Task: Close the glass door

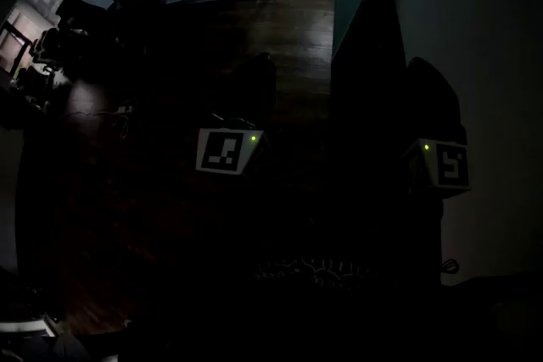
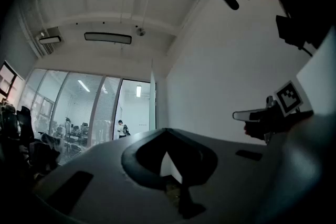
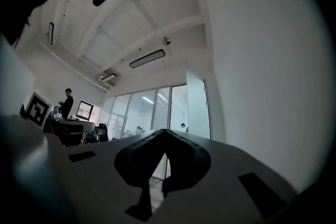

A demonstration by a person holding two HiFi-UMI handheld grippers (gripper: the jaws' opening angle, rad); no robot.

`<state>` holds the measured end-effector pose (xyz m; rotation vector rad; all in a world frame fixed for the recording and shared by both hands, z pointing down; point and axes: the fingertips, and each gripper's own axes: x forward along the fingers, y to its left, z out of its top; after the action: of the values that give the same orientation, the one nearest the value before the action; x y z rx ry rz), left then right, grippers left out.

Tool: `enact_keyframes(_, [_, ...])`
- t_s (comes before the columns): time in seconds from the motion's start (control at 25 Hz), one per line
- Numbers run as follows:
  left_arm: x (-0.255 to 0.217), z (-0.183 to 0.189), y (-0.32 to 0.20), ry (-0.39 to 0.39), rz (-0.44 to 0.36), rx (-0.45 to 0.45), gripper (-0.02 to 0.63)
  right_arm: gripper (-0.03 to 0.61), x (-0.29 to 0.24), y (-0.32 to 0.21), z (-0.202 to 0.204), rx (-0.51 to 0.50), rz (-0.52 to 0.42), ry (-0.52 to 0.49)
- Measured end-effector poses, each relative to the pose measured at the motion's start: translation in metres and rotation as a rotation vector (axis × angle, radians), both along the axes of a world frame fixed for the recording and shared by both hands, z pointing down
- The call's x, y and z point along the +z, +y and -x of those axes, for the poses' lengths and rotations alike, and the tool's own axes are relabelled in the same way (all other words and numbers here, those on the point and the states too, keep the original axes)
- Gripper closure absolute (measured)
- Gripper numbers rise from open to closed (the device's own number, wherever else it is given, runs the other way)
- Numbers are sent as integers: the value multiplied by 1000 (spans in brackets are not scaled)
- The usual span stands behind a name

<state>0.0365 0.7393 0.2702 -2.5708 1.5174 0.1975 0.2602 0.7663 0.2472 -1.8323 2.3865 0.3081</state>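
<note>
The glass door [image 2: 153,105] stands open far ahead, its leaf nearly edge-on beside a lit doorway [image 2: 134,110]. From the right gripper view the same door [image 3: 195,105] shows as a pale panel against the white wall. My left gripper [image 2: 167,131] is shut, its tips meeting with nothing between them. My right gripper [image 3: 165,131] is likewise shut and empty. Both point a little upward, well short of the door. In the dark head view the left gripper [image 1: 259,68] and right gripper [image 1: 422,68] are side by side, their marker cubes lit.
A white wall [image 2: 226,76] runs along the right up to the door. Glass partitions with blinds [image 2: 79,107] fill the left. Office chairs and desks [image 2: 31,139] stand at the left, and a person [image 3: 67,102] is by a monitor. The floor is dark wood [image 1: 288,21].
</note>
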Motion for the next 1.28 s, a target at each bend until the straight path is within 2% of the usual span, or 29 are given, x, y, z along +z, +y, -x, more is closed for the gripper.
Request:
enact_keyframes(0.84, [0, 2, 5, 14, 3, -19, 612, 575, 0, 3, -8, -9, 4, -10])
enact_keyframes(1.28, [11, -20, 14, 10, 10, -9, 612, 575, 12, 6, -19, -42, 15, -7])
